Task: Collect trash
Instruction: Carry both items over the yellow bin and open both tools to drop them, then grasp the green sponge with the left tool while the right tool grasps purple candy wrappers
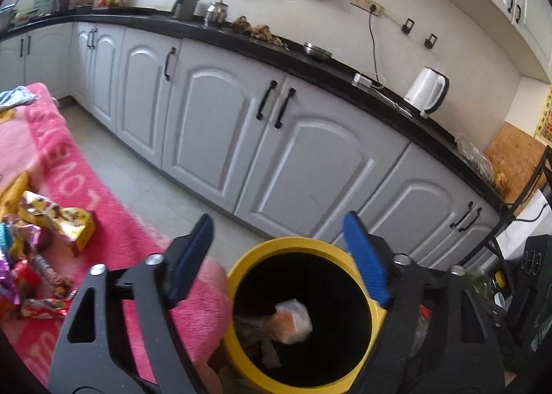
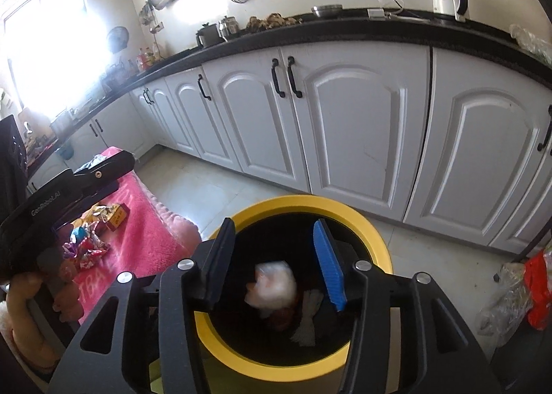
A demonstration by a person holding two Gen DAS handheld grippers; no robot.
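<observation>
Both grippers, left [image 1: 277, 257] and right [image 2: 274, 264], had their fingers wide apart, holding nothing. Between them and below sat the yellow bin [image 2: 365, 221], with a blurry white bag [image 2: 272, 285] inside. More wrappers [image 1: 38, 245] lay on a pink towel [image 1: 103, 187] beside it. White cupboards [image 2: 345, 125] stood behind.

Daylight floods from the window [image 2: 45, 31], glaring white; fisheye edges bend; binned wrapper [image 2: 272, 285] perhaps motion-blurred.
</observation>
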